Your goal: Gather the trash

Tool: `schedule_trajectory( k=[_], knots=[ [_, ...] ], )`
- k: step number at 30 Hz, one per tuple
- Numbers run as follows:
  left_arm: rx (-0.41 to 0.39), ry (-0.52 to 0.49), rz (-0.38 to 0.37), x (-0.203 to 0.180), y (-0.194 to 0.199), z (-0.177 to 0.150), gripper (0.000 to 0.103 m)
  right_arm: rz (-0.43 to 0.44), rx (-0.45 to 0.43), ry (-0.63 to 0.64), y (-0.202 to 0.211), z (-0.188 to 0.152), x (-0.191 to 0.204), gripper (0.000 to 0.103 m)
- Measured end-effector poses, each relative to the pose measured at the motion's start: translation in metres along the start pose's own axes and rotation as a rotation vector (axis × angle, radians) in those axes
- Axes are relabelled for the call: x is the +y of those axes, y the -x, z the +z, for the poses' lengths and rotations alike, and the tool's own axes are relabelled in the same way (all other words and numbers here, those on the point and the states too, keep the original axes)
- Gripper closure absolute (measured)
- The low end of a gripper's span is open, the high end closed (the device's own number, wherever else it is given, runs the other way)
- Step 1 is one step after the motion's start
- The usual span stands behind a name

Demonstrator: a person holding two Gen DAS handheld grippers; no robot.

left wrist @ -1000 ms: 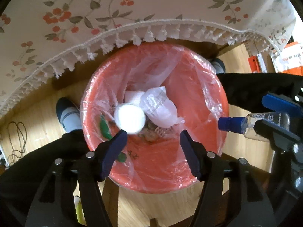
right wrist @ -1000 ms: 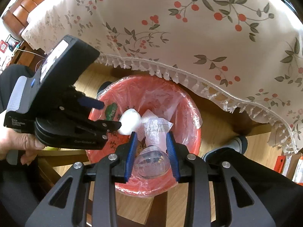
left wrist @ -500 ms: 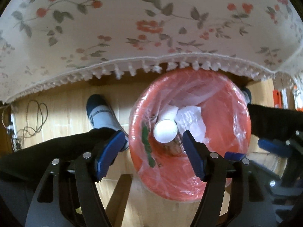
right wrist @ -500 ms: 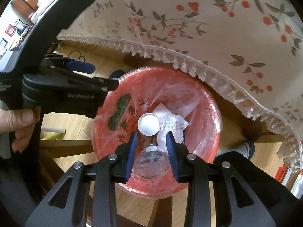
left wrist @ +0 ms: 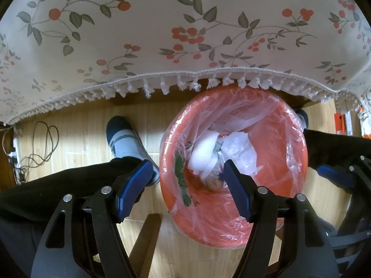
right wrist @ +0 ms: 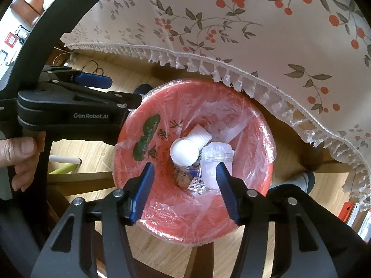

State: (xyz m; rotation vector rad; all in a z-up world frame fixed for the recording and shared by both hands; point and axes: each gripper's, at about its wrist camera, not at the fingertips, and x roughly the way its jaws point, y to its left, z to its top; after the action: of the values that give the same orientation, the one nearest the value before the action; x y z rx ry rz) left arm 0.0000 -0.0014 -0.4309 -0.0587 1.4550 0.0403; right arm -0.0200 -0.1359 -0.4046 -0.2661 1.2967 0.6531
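Here, both tools hang empty over the red bin (right wrist: 259,199), left tool (left wrist: 187,185) parted, right tool (right wrist: 185,185) opening.

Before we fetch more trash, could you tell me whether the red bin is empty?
Not empty: the red bin holds a white cup, plastic bag and wrappers.

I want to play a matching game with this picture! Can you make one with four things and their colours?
Things:
1. bin
2. cup
3. gripper pads
4. trouser leg

Colours:
a. blue
b. black
c. red
d. white

Pairs: 1-c, 2-d, 3-a, 4-b
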Motion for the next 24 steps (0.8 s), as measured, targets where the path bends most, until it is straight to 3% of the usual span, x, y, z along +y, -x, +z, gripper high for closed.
schedule_trajectory(
  k=[3, 5, 8, 10, 16, 24],
  knots=[
    [0.000, -0.006, -0.003, -0.001, 0.001, 0.000, 0.033, -0.007, -0.011, 0.000, 0.004, 0.000, 0.000, 0.036],
    [-0.006, -0.010, 0.002, -0.002, 0.003, 0.000, 0.022, -0.017, -0.025, 0.003, 0.009, 0.000, 0.001, 0.027],
    [-0.016, -0.014, 0.003, -0.004, 0.009, 0.000, 0.021, -0.041, -0.052, 0.015, 0.020, 0.001, 0.004, 0.010],
    [-0.026, -0.020, 0.001, -0.005, 0.016, 0.000, 0.018, -0.060, -0.067, 0.028, 0.028, 0.001, 0.007, 0.005],
    [-0.079, -0.051, 0.008, -0.011, 0.046, -0.002, 0.006, -0.114, -0.095, 0.037, 0.055, 0.001, 0.012, 0.005],
    [-0.131, -0.119, 0.023, -0.020, 0.097, -0.013, 0.006, -0.244, -0.153, 0.025, 0.111, -0.009, 0.012, 0.005]
  ],
)
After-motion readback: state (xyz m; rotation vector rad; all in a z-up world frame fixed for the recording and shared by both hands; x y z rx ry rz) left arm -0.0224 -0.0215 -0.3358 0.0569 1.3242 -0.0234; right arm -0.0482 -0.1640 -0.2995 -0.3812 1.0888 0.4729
